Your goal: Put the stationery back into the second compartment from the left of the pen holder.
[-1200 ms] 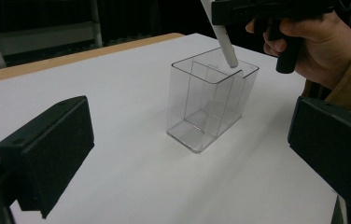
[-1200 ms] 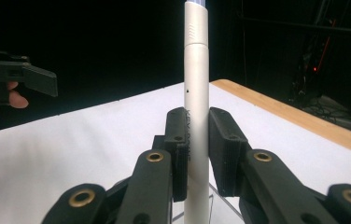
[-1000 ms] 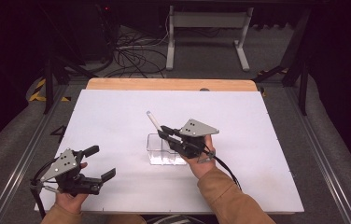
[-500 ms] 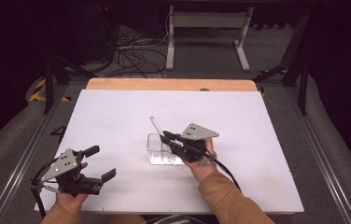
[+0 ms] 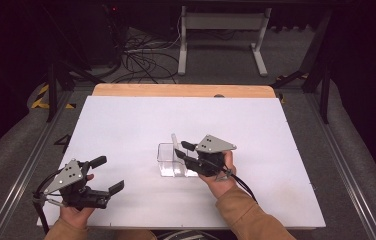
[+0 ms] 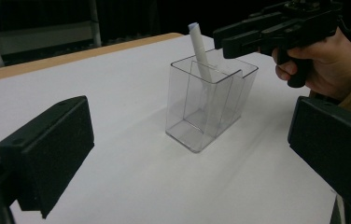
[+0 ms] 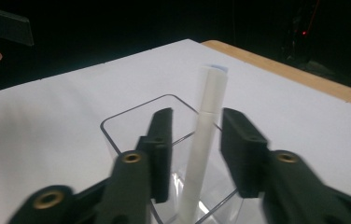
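My right tool (image 7: 192, 154) has just been opening: its two black jaws stand a little apart with the white cylindrical marker pen (image 7: 205, 140) between them, and in the right gripper view I see a gap on either side of the pen, so the pads are not pressing on it. The pen stands tilted inside the clear rectangular plastic container (image 7: 131, 119), its capped top sticking out above the rim.

From the high view, my right hand (image 5: 219, 176) holds that tool (image 5: 180, 149) roughly level, pointing leftward over the container (image 5: 168, 161), with the forearm in a tan sleeve coming up from the bottom edge. The grey three-cornered plate sits on top of the tool.

My left tool (image 5: 107, 174) rests low near the front-left corner of the white worktop (image 5: 276, 150), well apart from the container, its jaws wide open with nothing between them. My left hand (image 5: 76, 212) grips it from below.

I can read no brand, label or writing on the pen or the container.

The left gripper view gives me what the high view does not: the container (image 6: 197, 112) has an inner divider making compartments, and the pen (image 6: 200, 51) leans in the far one, with the right tool (image 6: 220, 39) just beside its top. The right gripper view alone shows me the gaps between pads and pen.
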Tool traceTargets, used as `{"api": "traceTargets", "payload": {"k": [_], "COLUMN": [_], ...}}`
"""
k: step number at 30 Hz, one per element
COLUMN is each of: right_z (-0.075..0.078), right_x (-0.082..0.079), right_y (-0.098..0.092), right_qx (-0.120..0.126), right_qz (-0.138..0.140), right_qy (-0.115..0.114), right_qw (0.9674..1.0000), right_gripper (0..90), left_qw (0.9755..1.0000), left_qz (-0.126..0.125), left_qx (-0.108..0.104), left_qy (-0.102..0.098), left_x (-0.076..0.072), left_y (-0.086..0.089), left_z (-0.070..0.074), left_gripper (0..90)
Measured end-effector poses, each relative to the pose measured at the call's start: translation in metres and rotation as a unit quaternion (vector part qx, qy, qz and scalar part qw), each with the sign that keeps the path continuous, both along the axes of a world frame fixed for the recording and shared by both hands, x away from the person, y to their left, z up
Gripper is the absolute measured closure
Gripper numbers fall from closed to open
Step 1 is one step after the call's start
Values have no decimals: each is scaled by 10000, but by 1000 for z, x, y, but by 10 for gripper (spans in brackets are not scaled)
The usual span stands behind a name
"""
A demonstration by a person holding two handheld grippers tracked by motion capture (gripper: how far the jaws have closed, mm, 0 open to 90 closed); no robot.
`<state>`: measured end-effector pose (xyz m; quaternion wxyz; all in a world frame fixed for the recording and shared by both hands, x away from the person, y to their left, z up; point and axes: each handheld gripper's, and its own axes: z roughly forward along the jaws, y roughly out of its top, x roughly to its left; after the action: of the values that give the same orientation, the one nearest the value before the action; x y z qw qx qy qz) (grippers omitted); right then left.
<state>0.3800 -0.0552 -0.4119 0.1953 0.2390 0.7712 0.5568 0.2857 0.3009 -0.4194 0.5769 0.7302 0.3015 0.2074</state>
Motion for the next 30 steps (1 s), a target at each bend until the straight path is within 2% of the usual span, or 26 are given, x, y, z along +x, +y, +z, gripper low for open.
{"api": "traceTargets", "payload": {"k": [5,9,15,20,25,30], "right_z": [12,26,45,52,56,60], "right_x": [-4,-7,-12,-16,-17,-19], "right_y": [-6,-12,-26,-33,-40,-56], "right_qx": [51,-18,-72,-49,5,-89], "right_qz": [-7,38,74,91,103,41], "right_qy": [-216,-284,-421,-472,-403,-355], "right_qw": [9998,9996,9991,9988,9991,9993], "right_gripper": [362,239,154,139,110,78], "left_qw": [10000,10000,10000,10000,10000,10000], "left_qz": [7,19,21,15,23,29], "left_qx": [-22,-43,-52,-24,-40,-55], "left_qy": [2,18,24,-11,7,14], "left_x": [0,-1,-1,-1,-1,-2], "left_y": [0,0,-1,-2,-1,-1], "left_z": [-1,-1,0,0,0,0], "left_gripper": [11,10,11,11,10,10]}}
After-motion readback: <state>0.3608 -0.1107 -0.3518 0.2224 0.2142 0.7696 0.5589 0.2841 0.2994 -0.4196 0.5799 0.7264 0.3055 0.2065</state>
